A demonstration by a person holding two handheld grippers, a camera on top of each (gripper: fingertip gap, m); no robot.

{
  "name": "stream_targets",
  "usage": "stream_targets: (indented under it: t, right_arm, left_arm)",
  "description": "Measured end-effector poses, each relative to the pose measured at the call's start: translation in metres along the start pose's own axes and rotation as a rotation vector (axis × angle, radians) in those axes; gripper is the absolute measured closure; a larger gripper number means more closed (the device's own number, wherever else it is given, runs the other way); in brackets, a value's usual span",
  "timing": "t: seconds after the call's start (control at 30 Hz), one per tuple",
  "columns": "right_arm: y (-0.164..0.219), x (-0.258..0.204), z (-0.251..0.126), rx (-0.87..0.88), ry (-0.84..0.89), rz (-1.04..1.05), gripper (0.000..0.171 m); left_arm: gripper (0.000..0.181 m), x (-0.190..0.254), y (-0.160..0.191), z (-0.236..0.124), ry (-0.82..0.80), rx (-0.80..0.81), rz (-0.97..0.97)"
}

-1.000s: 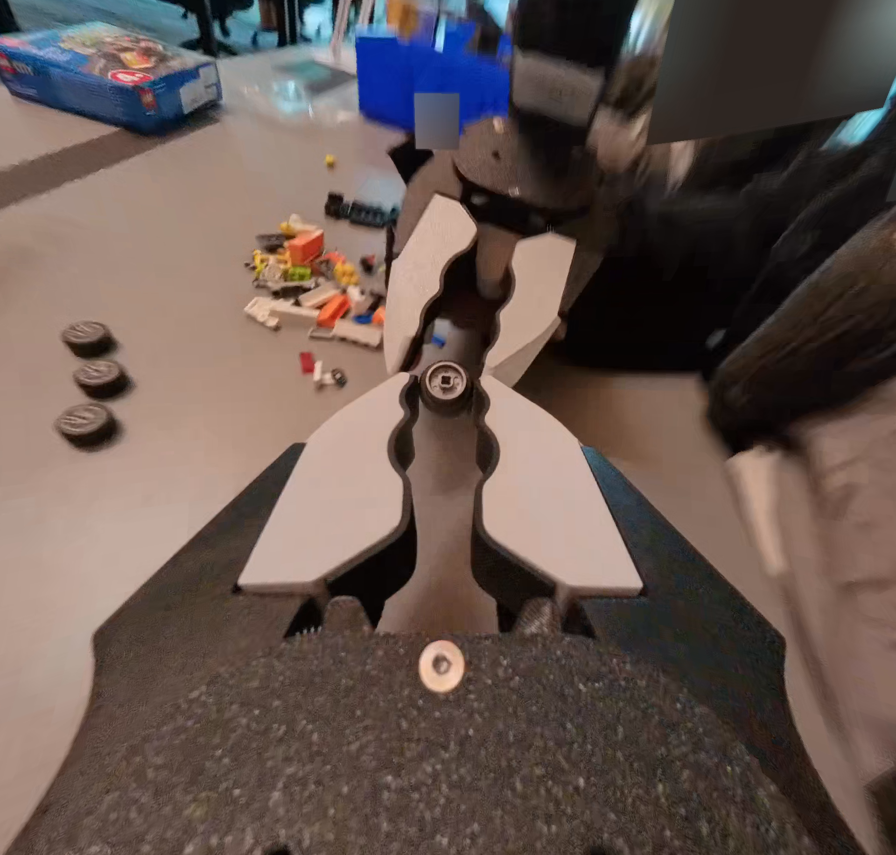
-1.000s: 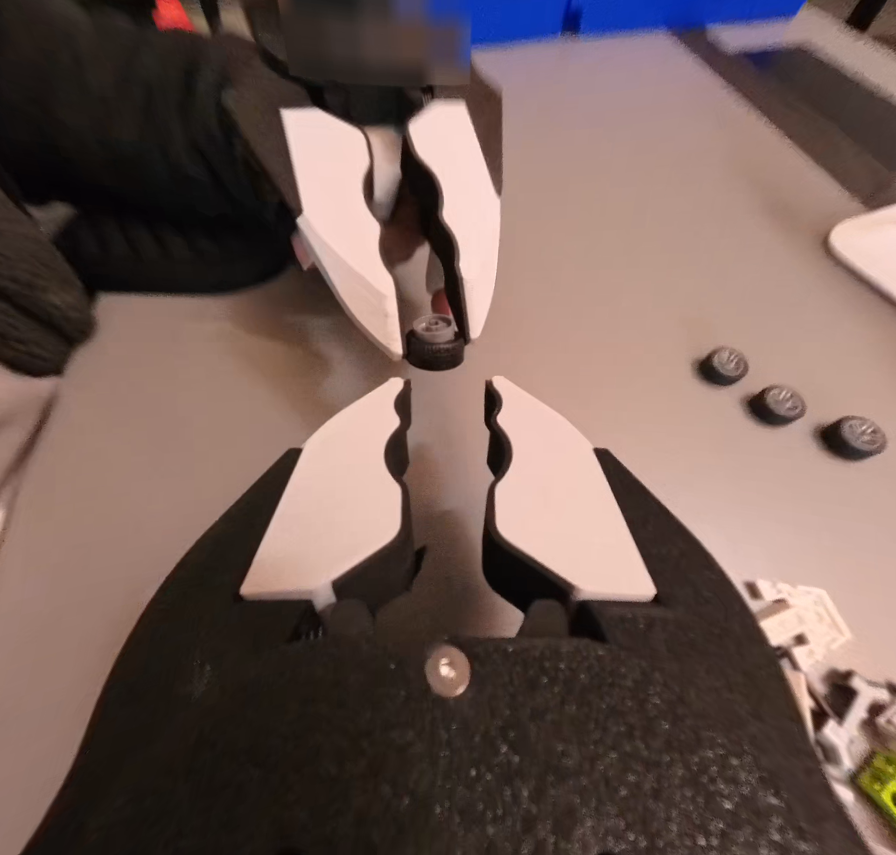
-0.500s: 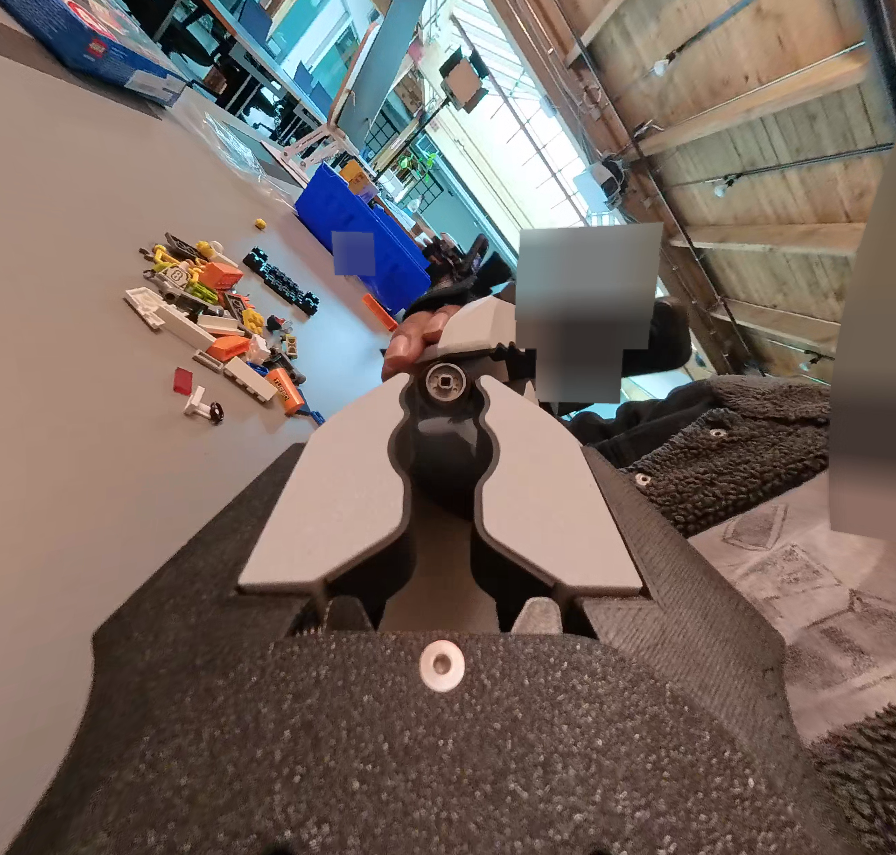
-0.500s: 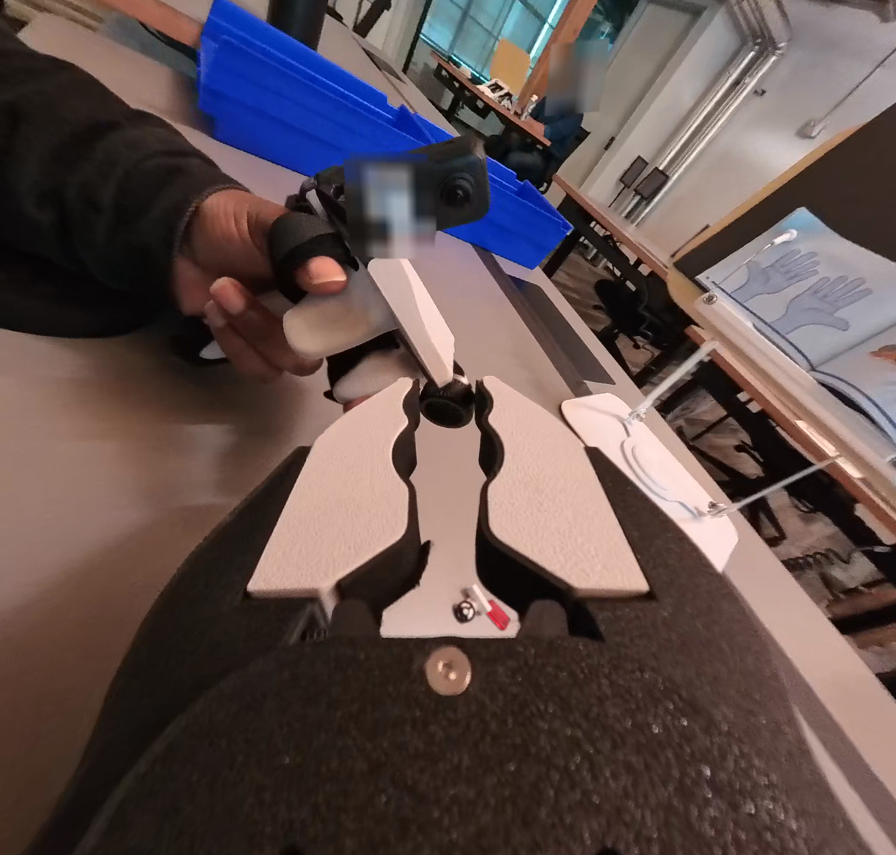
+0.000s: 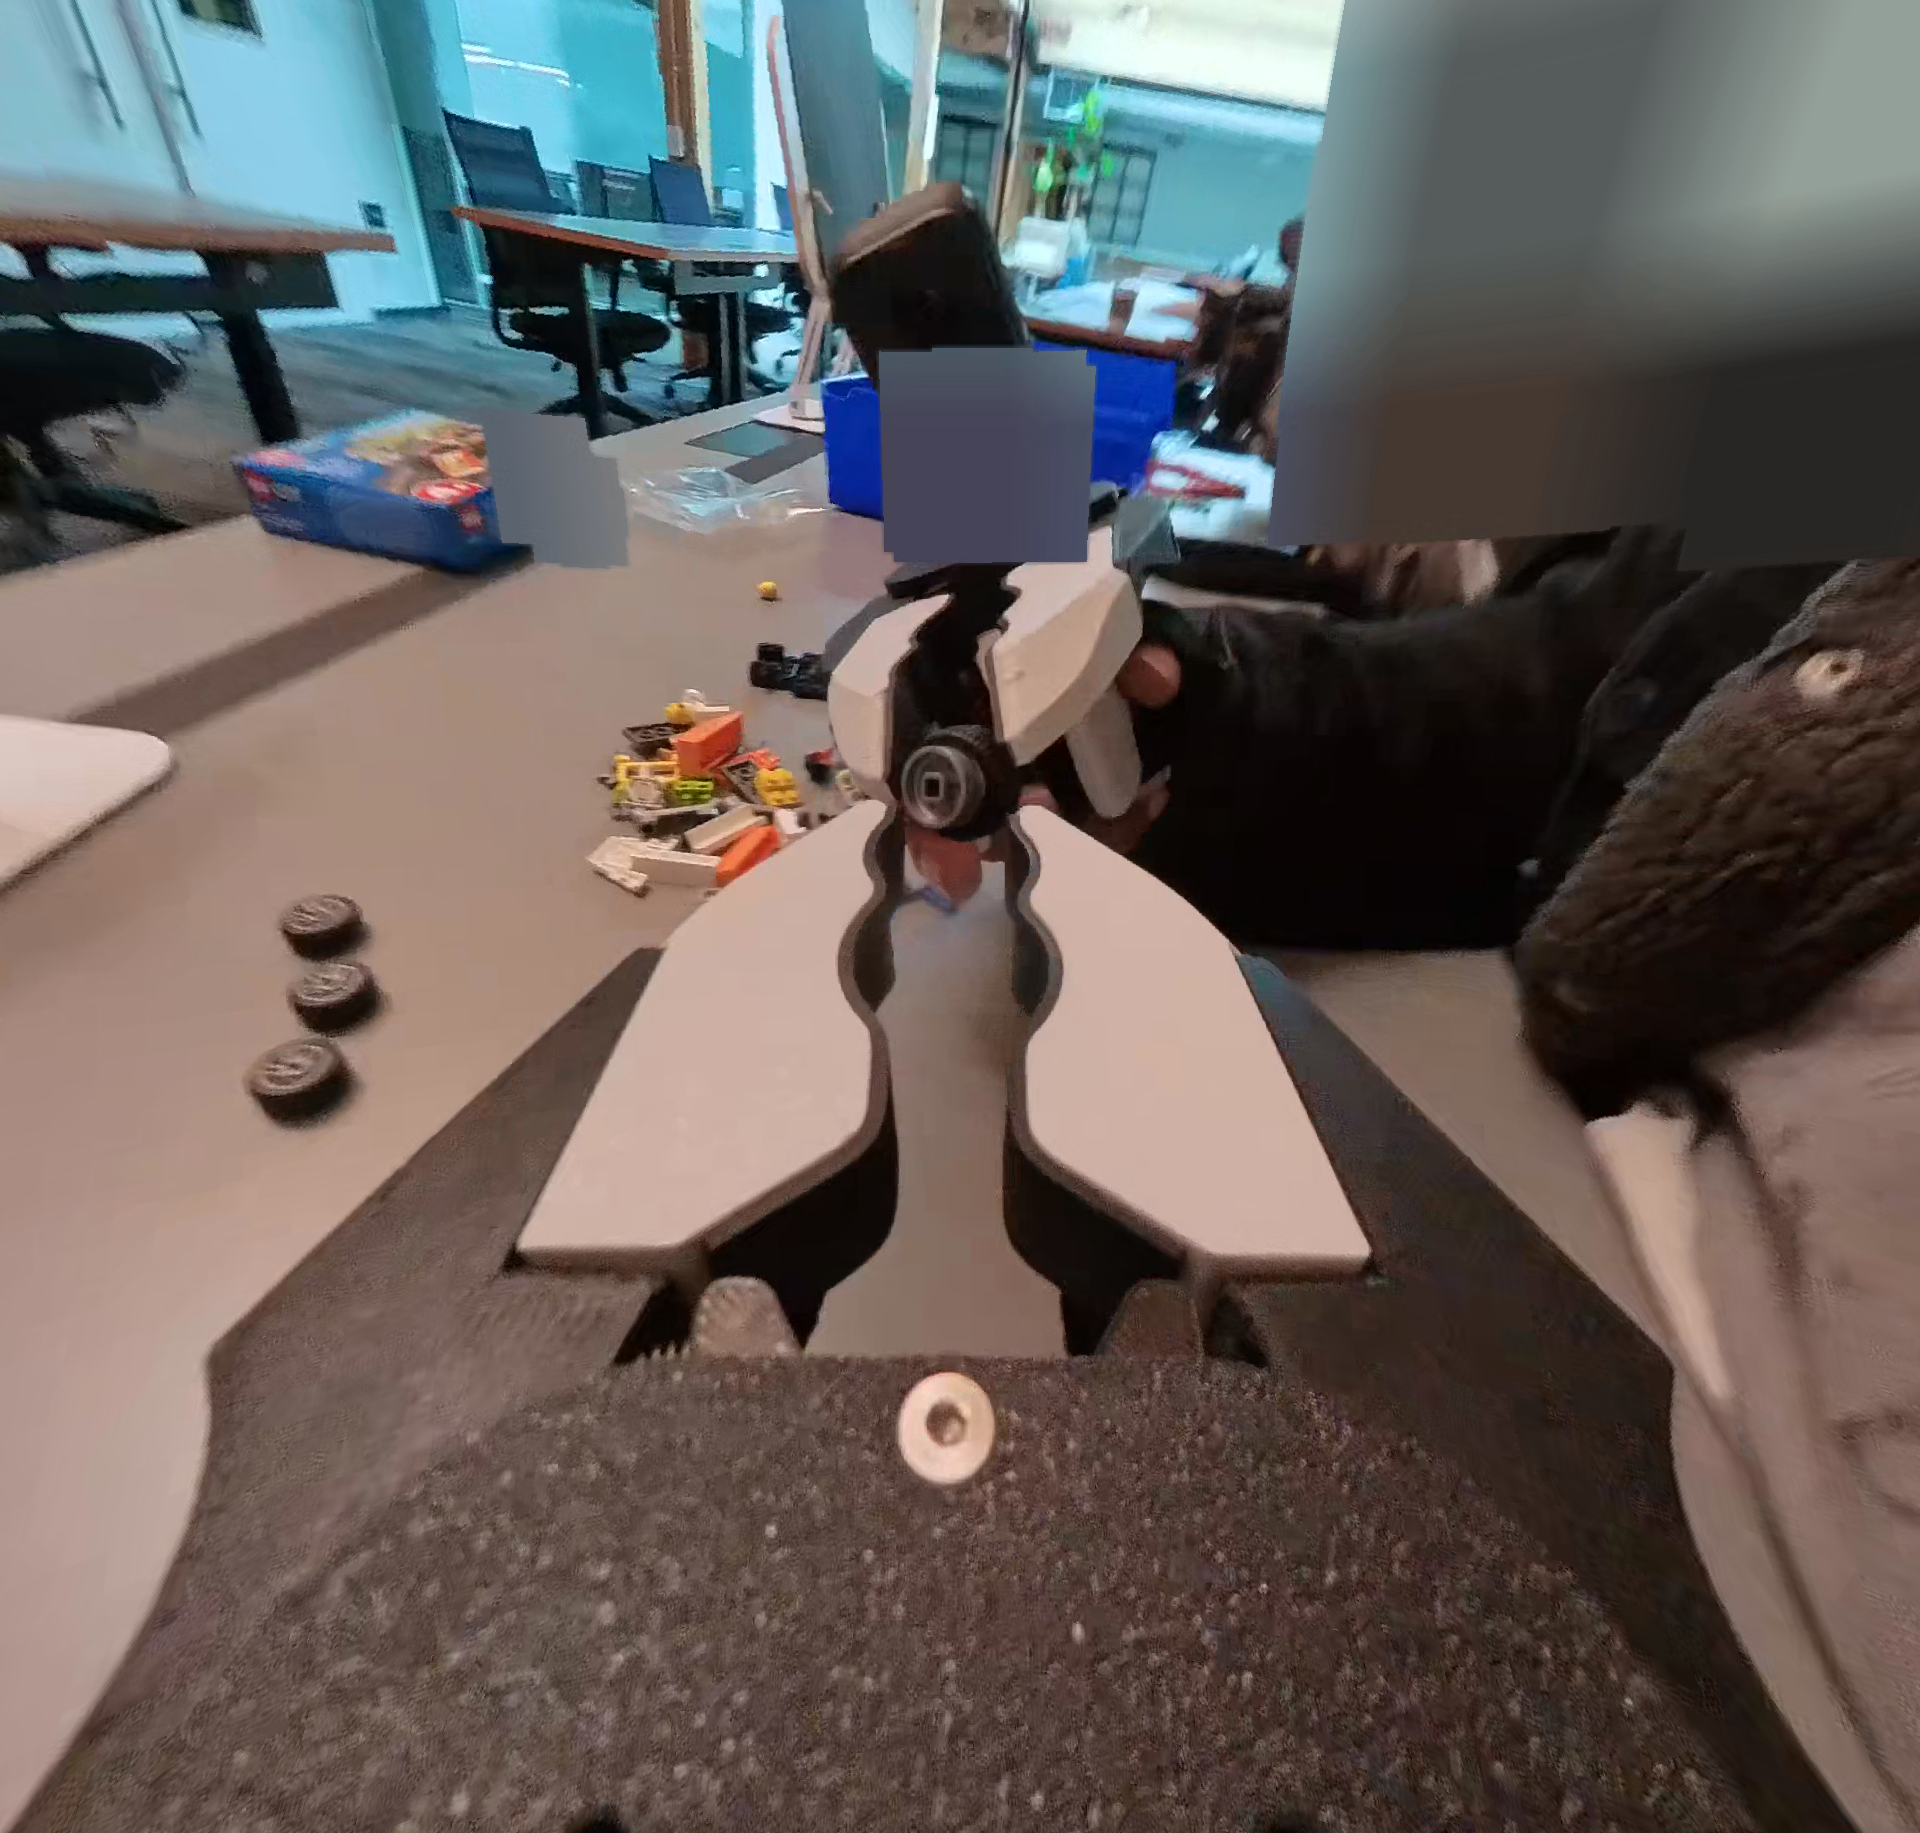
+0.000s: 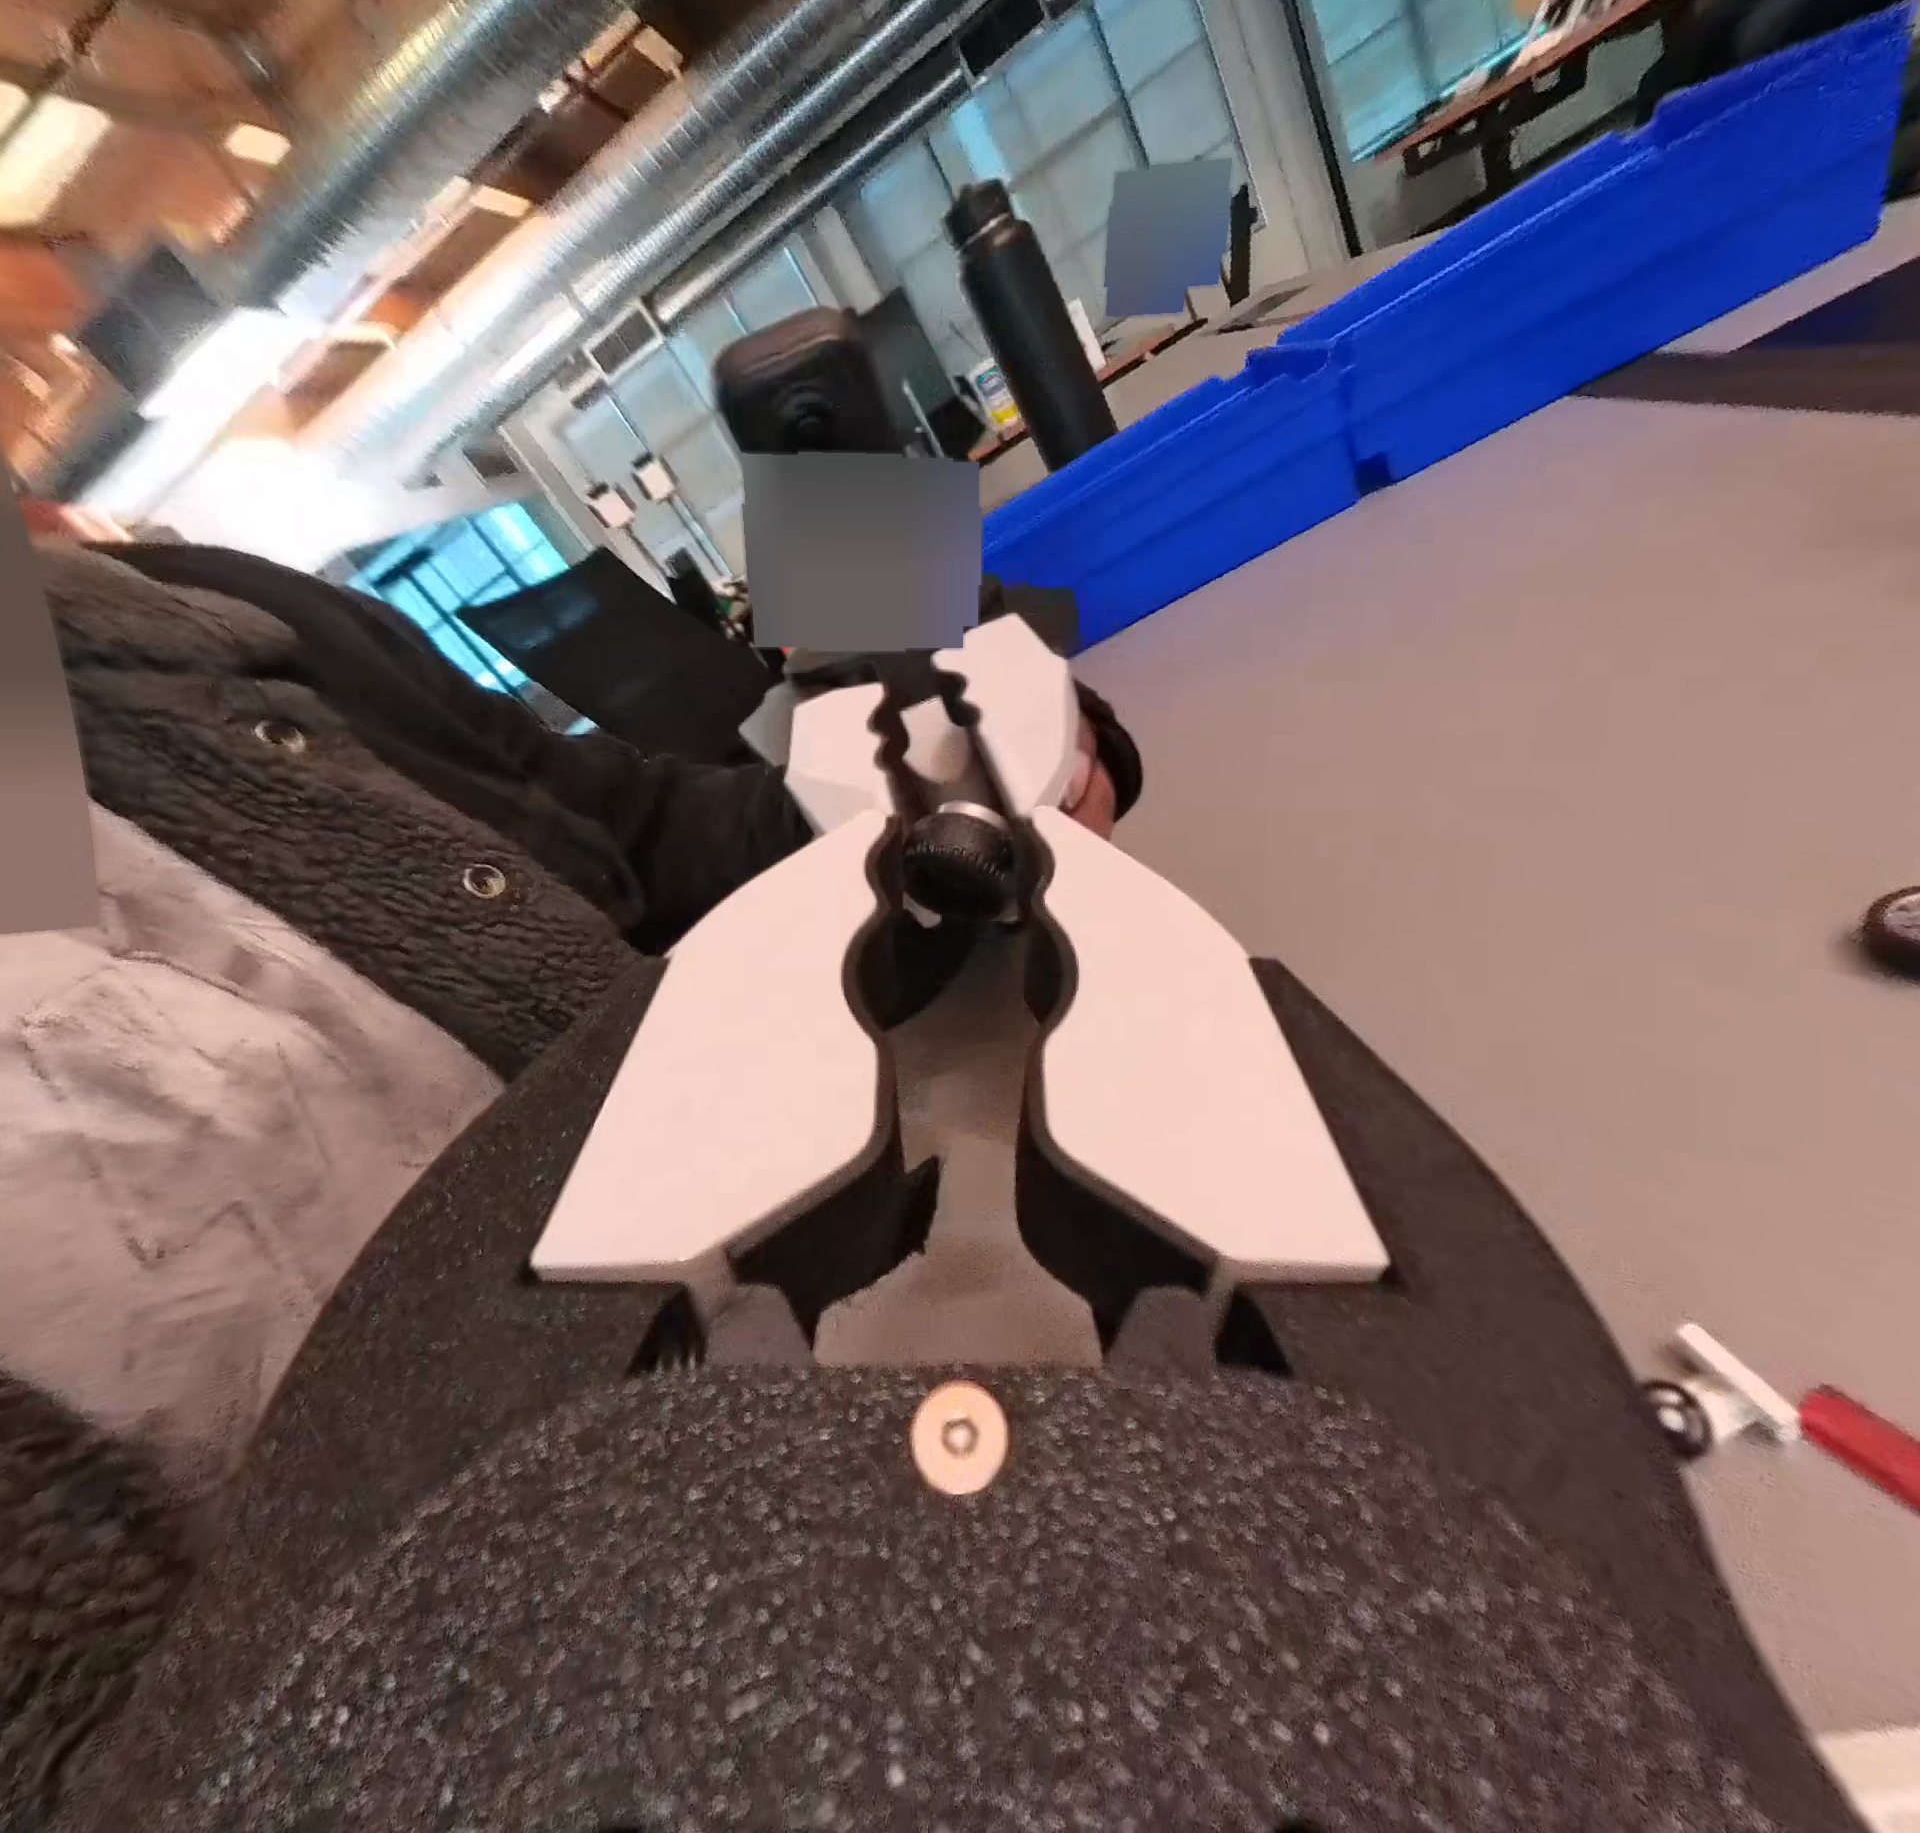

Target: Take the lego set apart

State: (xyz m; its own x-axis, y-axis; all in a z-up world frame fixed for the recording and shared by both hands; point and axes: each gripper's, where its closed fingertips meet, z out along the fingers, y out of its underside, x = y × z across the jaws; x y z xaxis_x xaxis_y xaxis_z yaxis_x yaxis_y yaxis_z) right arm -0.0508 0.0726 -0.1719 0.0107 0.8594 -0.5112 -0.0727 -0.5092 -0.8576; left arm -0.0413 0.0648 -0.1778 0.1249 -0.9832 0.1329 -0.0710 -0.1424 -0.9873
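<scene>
A small wheel [image 5: 943, 784] with a black tyre and a grey hub hangs above the grey table [image 5: 312, 744], between the two grippers, which meet tip to tip. My left gripper [image 5: 951, 825] is closed at the wheel's near end. In the right wrist view its tips sit on the grey hub [image 6: 961, 809]. My right gripper [image 6: 958, 840] is shut on the black tyre [image 6: 956, 864]. It also shows in the left wrist view [image 5: 940, 744], just beyond the wheel. A pile of loose lego pieces [image 5: 696, 796] lies on the table behind.
Three loose wheels [image 5: 324, 994] lie in a row at the left. A lego box [image 5: 374, 490], blue bins [image 6: 1455, 381] and a white tray [image 5: 62, 786] stand around the table. Red and white pieces [image 6: 1766, 1409] lie at the right. A person's dark sleeve [image 5: 1351, 744] is close by. My left and right fingertips are right by each other.
One second ago my right gripper was open just short of the wheel held by the left; it has since closed on the tyre. Both views have swung as the pair tilted.
</scene>
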Motion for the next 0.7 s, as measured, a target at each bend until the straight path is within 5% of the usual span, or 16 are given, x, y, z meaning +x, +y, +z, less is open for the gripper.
stream_targets:
  t: [0.33, 0.7]
  right_arm:
    - [0.013, -0.001, 0.0, -0.067, -0.081, 0.161, 0.152]
    - [0.025, 0.0, 0.003, -0.15, -0.054, 0.172, 0.155]
  left_arm:
    - [0.177, 0.004, 0.007, -0.003, -0.03, -0.081, 0.16]
    - [0.169, 0.007, 0.025, 0.0, -0.062, -0.191, 0.291]
